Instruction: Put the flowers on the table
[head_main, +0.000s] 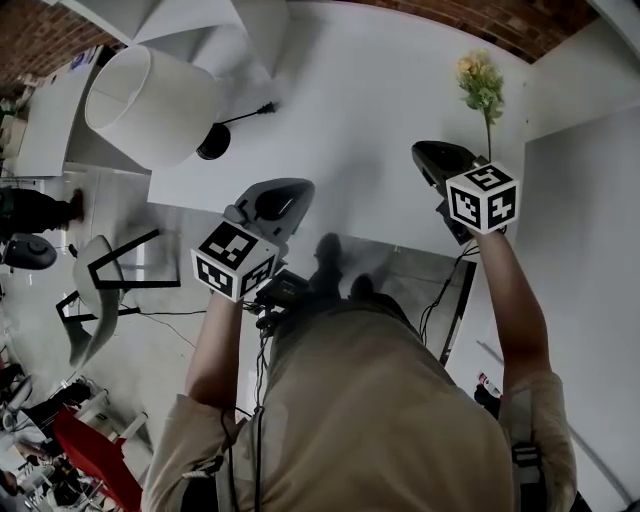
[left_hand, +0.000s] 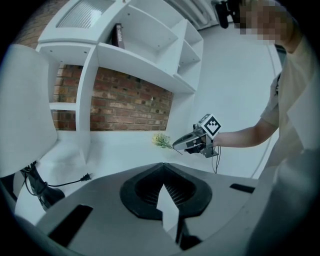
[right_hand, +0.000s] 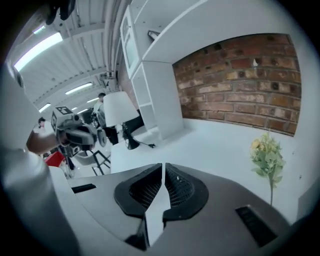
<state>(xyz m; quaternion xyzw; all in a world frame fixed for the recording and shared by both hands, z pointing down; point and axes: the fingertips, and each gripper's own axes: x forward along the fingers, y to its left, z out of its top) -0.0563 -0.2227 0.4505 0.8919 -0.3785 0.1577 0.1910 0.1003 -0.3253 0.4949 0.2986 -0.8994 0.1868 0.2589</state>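
Note:
A sprig of yellow-and-green flowers (head_main: 480, 82) lies on the white table (head_main: 350, 110), its thin stem running back toward my right gripper (head_main: 432, 155). In the right gripper view the flowers (right_hand: 267, 154) lie off to the right of the gripper (right_hand: 163, 167), whose jaws stand almost together with nothing between them. The left gripper view shows the flowers (left_hand: 161, 140) just beyond the tip of the right gripper (left_hand: 181, 144). My left gripper (head_main: 275, 195) hovers over the table's near edge, shut and empty (left_hand: 164, 167).
A white lamp (head_main: 150, 100) with a black base (head_main: 213, 142) and a loose plug (head_main: 268, 108) stands at the table's left. White shelves (left_hand: 125, 55) and a brick wall (right_hand: 240, 85) back the table. A chair (head_main: 100, 270) stands on the floor at left.

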